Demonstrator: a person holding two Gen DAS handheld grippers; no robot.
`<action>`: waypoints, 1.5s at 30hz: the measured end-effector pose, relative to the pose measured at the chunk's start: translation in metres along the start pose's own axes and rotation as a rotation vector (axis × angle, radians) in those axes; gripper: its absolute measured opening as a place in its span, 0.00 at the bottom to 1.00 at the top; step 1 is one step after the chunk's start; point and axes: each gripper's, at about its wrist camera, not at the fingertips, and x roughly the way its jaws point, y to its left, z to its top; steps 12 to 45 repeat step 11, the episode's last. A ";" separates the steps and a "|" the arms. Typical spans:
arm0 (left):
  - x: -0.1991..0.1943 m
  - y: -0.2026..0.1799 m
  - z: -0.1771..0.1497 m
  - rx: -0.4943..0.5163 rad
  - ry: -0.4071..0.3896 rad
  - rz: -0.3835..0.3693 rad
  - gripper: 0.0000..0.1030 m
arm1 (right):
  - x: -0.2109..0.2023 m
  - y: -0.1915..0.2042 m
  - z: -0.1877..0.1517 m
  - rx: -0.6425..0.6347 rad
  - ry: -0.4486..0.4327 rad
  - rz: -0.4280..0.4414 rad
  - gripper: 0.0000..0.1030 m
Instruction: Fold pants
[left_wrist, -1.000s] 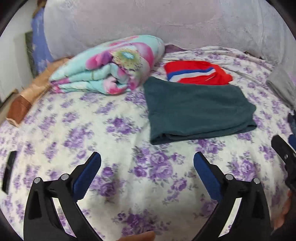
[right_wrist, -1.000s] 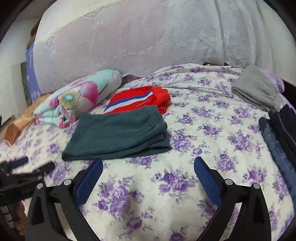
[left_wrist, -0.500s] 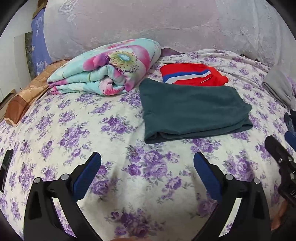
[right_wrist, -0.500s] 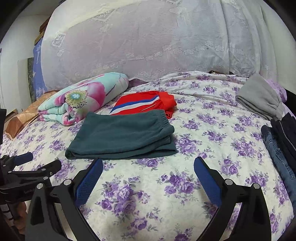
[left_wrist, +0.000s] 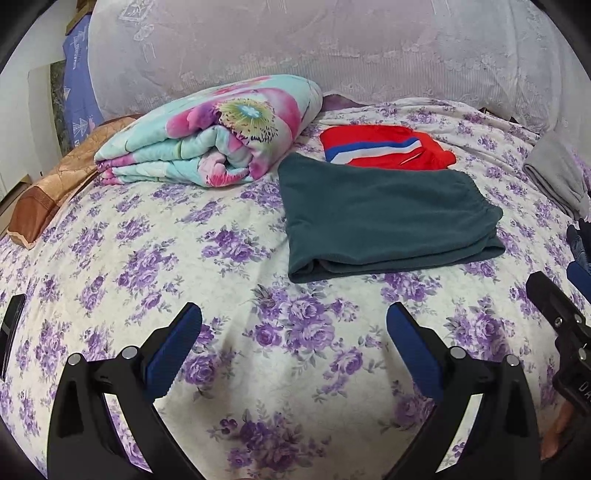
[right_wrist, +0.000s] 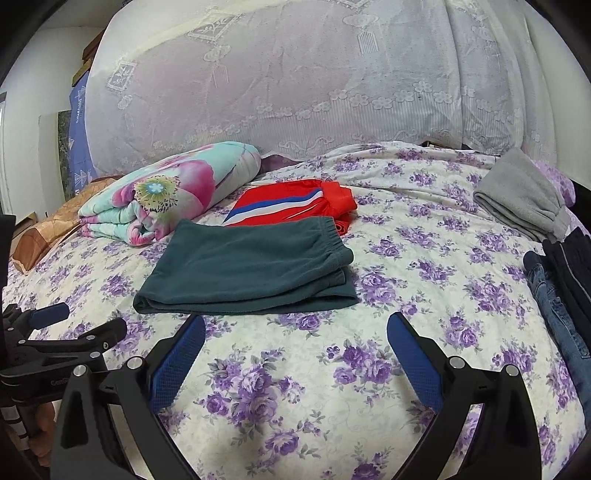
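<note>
Bed: floral bedspread (left_wrist: 110, 258) fills both views and carries all the clothing; a lace curtain (right_wrist: 295, 92) hangs behind it.
Quilt: rolled floral quilt (left_wrist: 214, 136) at the far left, just beside the green pants.
Green pants: green pants (right_wrist: 247, 266) lie flat and already folded near the middle of the bed, long axis running left to right, elastic waistband at the right end, folded edge towards the tools.
Red pants: red pants (right_wrist: 291, 203) folded just behind the green pair, partly under its far edge.
Unfolded pile: grey pants (right_wrist: 524, 195) at the far right, with jeans (right_wrist: 554, 314) and a dark garment nearer along the right edge; judging by this, these come next.
Key relation: that pile lies to the right of both tools, well apart from the left one, so the right hand is the nearer.
Left tool: left tool (left_wrist: 293, 332) hovers over bare bedspread, released, fingers spread wide and holding nothing.
Right tool: right tool (right_wrist: 295, 339) likewise released and empty, just in front of the green pants' near edge, not touching.
</note>
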 end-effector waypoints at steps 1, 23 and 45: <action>0.000 0.000 0.000 0.001 0.000 0.001 0.95 | 0.001 0.000 0.000 0.000 0.003 0.000 0.96; 0.007 0.001 -0.001 -0.008 0.053 -0.003 0.95 | 0.004 0.002 -0.002 -0.009 0.023 0.003 0.96; 0.007 0.001 -0.001 -0.008 0.053 -0.003 0.95 | 0.004 0.002 -0.002 -0.009 0.023 0.003 0.96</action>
